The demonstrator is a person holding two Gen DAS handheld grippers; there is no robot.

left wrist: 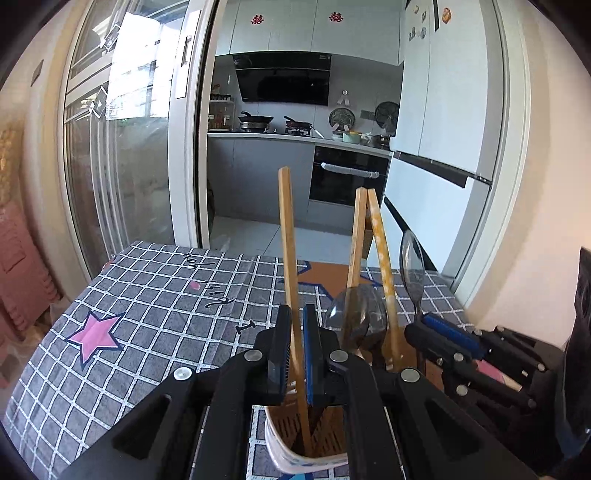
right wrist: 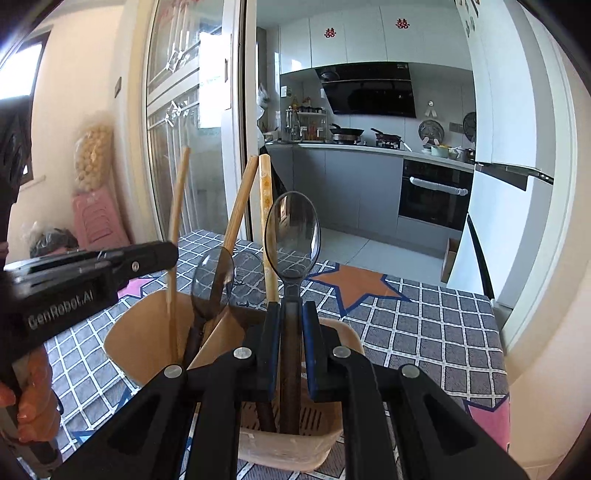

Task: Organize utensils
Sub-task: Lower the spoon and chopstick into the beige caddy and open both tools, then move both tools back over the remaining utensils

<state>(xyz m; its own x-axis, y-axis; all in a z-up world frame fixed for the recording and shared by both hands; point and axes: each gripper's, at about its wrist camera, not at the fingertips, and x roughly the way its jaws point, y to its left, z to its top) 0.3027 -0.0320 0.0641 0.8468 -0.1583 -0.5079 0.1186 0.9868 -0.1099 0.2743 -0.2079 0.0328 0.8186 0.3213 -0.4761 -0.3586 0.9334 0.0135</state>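
Left hand-held gripper (left wrist: 295,354) squeezes a chopstick (left wrist: 288,236) that stands between its pads, tip down in the holder (right wrist: 147,339). Right hand-held gripper (right wrist: 291,347) squeezes a spoon (right wrist: 292,236) over the same holder.

"GenRobot.AI" stands in pale letters on the black body of the left tongs (right wrist: 147,258), at the left of the right wrist view. Two red double-happiness signs (left wrist: 255,19) sit on the far white cupboards (left wrist: 295,29). Black handwriting on the table cloth (left wrist: 155,295) lies upside down and cannot be read.
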